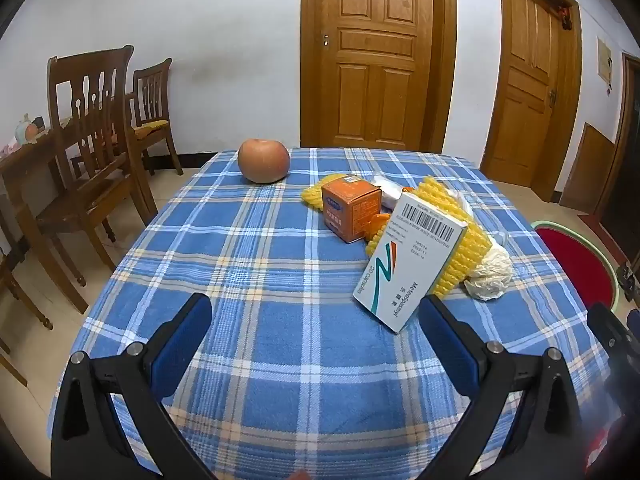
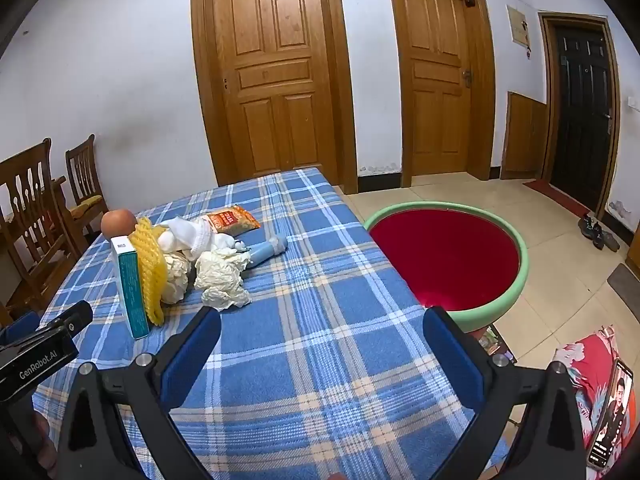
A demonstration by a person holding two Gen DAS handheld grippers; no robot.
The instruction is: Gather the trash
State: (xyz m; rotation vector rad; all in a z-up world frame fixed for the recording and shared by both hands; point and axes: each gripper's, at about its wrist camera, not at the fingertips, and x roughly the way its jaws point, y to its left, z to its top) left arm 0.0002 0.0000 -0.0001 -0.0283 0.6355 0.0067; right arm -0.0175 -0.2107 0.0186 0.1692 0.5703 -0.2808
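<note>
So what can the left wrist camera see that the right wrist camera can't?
Only the left wrist view shows the orange box and the barcode face of the white medicine box.

Only the right wrist view shows the orange snack packet, the blue tube, the white sock, the phone and the shoes.

Both show the apple, the yellow foam net, crumpled white paper, the plaid tablecloth and the red basin. The left gripper and right gripper are open and empty.
</note>
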